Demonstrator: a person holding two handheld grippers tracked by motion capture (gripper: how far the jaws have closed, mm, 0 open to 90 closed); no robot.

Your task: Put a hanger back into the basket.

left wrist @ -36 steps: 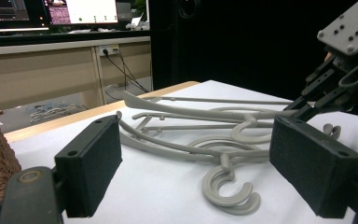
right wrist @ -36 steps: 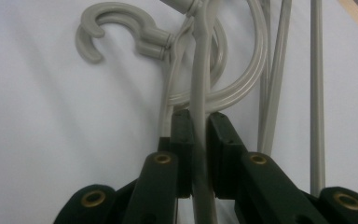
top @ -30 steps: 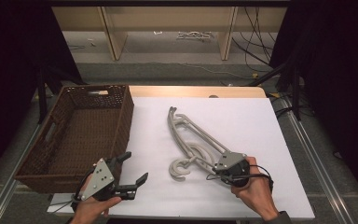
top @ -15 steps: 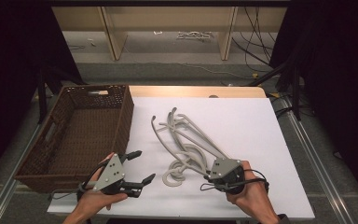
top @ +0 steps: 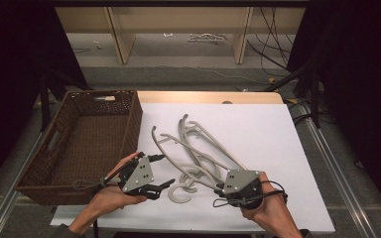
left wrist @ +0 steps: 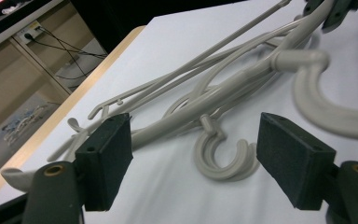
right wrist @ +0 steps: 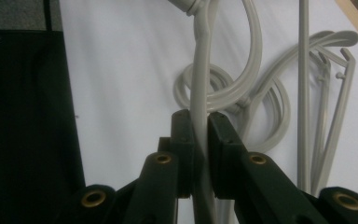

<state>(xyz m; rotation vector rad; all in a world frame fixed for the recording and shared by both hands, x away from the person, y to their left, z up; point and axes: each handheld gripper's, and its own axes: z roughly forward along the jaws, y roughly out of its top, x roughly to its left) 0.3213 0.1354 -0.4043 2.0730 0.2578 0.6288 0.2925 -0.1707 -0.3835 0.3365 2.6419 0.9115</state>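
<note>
A: Grey plastic hangers (top: 198,151), several tangled together, lie on the white tabletop (top: 258,124), just right of the brown wicker basket (top: 79,144). Their hooks point toward the near edge; their arms fan out toward the far left.

B: And the right gripper (top: 223,187)?

A: At the near right of the bundle. In the right gripper view its fingers (right wrist: 182,140) are clenched on the stem of one hanger (right wrist: 201,93), which runs straight up between the pads to the base of its hook. Other hangers lie curled on the sheet beyond it.

B: The left gripper (top: 161,171)?

A: Held near the front edge, between the basket's near right corner and the hooks. Its fingers (left wrist: 107,161) stand released with nothing between them, though they have just been closing a little. The left gripper view looks across the sheet: a small hook (left wrist: 221,158) lies flat between and beyond the pads, and a larger hook (left wrist: 326,100) sits to the right, apparently raised off the sheet, though blur makes that uncertain.

B: The basket's contents?

A: A pale tag (top: 104,98) at the far wall.
</note>
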